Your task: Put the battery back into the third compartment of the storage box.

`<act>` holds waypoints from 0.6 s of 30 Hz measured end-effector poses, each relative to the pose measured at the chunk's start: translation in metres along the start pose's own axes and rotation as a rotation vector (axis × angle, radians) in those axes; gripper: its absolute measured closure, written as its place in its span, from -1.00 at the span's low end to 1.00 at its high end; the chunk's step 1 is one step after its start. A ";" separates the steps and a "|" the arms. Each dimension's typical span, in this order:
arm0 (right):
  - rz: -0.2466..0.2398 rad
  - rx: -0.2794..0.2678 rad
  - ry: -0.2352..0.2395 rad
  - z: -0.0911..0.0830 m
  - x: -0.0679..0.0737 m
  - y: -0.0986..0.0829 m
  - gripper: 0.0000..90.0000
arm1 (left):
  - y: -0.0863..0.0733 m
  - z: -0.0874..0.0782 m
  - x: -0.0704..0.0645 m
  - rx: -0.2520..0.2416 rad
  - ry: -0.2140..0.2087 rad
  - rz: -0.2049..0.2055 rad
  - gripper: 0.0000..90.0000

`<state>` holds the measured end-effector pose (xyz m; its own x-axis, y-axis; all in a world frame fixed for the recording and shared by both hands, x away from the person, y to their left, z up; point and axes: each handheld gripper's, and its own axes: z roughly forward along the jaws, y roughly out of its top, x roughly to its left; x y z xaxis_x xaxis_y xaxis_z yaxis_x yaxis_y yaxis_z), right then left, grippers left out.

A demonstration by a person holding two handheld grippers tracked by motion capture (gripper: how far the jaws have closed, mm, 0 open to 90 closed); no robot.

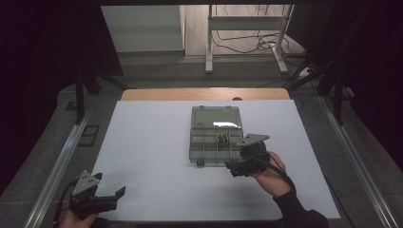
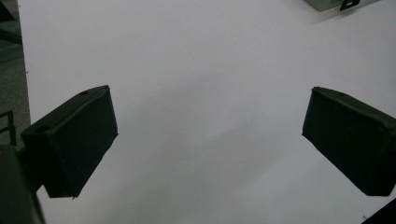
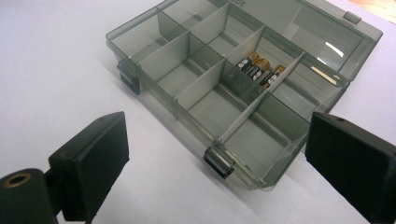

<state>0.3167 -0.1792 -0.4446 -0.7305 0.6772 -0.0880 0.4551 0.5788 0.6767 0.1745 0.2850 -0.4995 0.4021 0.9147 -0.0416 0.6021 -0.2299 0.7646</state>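
Grey translucent organiser box lies open at centre of white table, lid laid flat behind. Batteries sit in one inner compartment; exact count hard to make out. Your right gripper hovers at box's near right corner, jaws spread wide, gripping nothing. Your left gripper rests over bare table at near left edge, well apart from box, jaws also spread, empty. Left hand cut off by frame edge.

High view overhead; gripper views low, near box.
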 end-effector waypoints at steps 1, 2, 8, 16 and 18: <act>0.002 -0.002 -0.001 -0.001 0.000 -0.001 -0.86 | 0.000 0.000 0.000 0.000 0.000 0.000 -0.92; 0.007 -0.004 0.000 -0.002 0.000 -0.003 -0.85 | 0.000 0.000 0.000 0.000 0.000 0.000 -0.92; 0.021 -0.013 -0.008 -0.011 -0.001 -0.011 -0.82 | 0.000 0.000 0.000 0.000 0.001 0.000 -0.92; 0.039 -0.037 -0.025 -0.025 -0.002 -0.021 -0.85 | 0.000 0.000 0.000 0.000 0.002 0.002 -0.92; 0.041 -0.038 -0.027 -0.029 -0.002 -0.023 -0.87 | 0.000 0.000 0.000 0.001 0.002 0.002 -0.92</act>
<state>0.2929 -0.2063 -0.4390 -0.6974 0.7124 -0.0788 0.4647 0.5331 0.7071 0.1746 0.2845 -0.4996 0.4015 0.9150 -0.0389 0.6019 -0.2316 0.7642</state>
